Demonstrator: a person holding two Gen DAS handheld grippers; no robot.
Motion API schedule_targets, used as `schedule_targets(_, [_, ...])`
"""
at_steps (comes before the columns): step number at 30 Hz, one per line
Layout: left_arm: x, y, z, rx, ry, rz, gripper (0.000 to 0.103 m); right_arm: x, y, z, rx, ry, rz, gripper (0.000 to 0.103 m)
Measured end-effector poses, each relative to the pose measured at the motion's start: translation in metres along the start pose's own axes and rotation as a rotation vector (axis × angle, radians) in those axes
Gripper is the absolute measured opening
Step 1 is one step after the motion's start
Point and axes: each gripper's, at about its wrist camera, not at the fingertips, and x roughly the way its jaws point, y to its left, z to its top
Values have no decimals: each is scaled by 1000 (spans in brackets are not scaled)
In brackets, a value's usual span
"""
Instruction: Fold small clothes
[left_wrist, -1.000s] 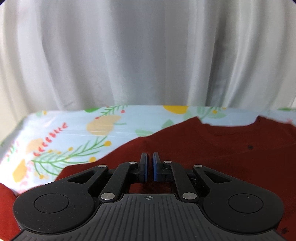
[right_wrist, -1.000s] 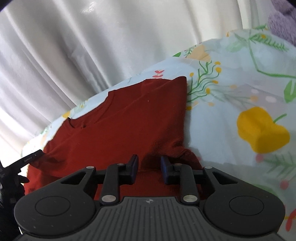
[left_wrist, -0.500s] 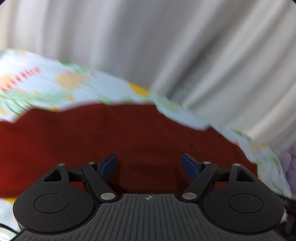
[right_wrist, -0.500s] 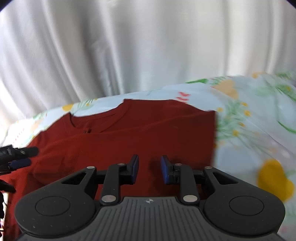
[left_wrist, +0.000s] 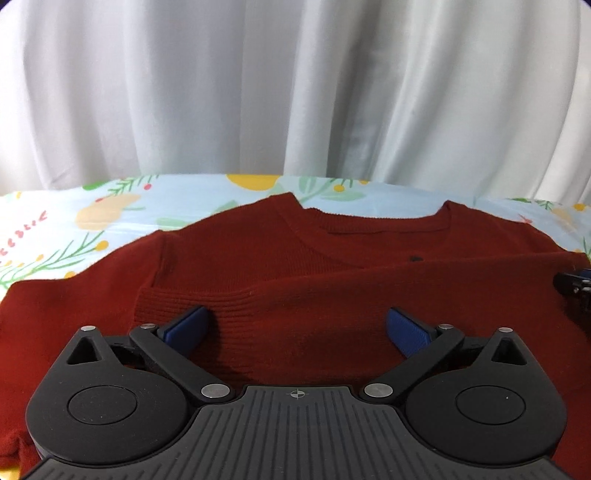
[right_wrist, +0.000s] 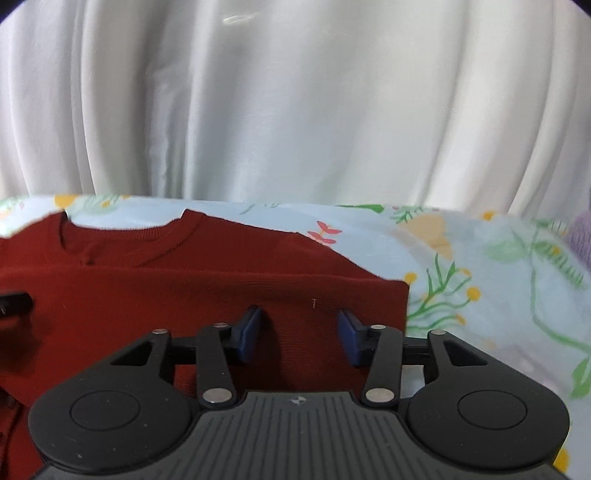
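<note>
- Sweater lay on floral sheet, right sleeve folded across chest; left sleeve, body fold remained.
- Left gripper spread wide, empty.
- Right gripper moderately apart, empty.

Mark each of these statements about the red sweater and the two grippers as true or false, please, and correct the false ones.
1. The left gripper is open. True.
2. The right gripper is shut on the red sweater. False: its jaws stand apart and nothing is pinched between them.
3. A sleeve lies folded across the front of the sweater. True.
4. The sweater lies on a plain white sheet. False: the sheet is light blue with a printed pattern of plants and fruit.
5. A white curtain hangs behind the bed. True.
</note>
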Motion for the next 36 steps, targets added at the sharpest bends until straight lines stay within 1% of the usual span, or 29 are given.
schedule_targets(3, [2,3,0,-12,-1,-16,103,-13,-2,3,43,53,28,45])
schedule_targets(6, [-2,2,-1,2,18,-21,103,-36,0,-8,81,46,78,44])
schedule_targets(7, [-5,1,0,11,31,-20,103,-40,1,-13,80,54,80,41])
schedule_targets(8, [-8,0,-1,12,43,-17,103,-42,3,-18,68,55,72,40])
schedule_targets(10, [-12,-2,-3,-3,52,-30,103,-44,9,-25,-3,37,42,38])
schedule_targets(13, [-10,-9,-4,23,56,-7,103,-41,14,-27,-72,11,18,37])
schedule_targets(14, [-10,-8,-3,14,58,-5,103,-39,14,-27,-82,2,11,37])
schedule_targets(17, [-8,-7,-2,3,63,1,103,-34,12,-26,-90,-14,-8,37])
schedule_targets(22, [-7,-6,-4,2,41,10,103,-32,8,-24,-87,-14,6,37])
schedule_targets(25, [-9,-5,-3,2,50,12,103,-43,4,-24,-48,14,20,37])
schedule_targets(27, [-14,-3,-2,-9,73,17,103,-61,0,-28,-23,11,42,38])
schedule_targets(29, [-24,1,0,-44,103,8,103,-86,-7,-37,27,-13,87,39])
schedule_targets(30, [-31,6,-1,-82,105,-21,103,-97,-10,-42,51,-9,111,39])
schedule_targets(32, [-49,20,-6,-201,85,-80,103,-116,-15,-53,92,4,154,43])
schedule_targets(33, [-57,27,-10,-268,76,-109,103,-121,-16,-57,96,11,162,45])
schedule_targets(34, [-63,33,-14,-326,72,-114,103,-126,-16,-60,91,21,169,46])
schedule_targets(36, [-73,36,-17,-367,81,-83,103,-130,-14,-62,87,40,173,46])
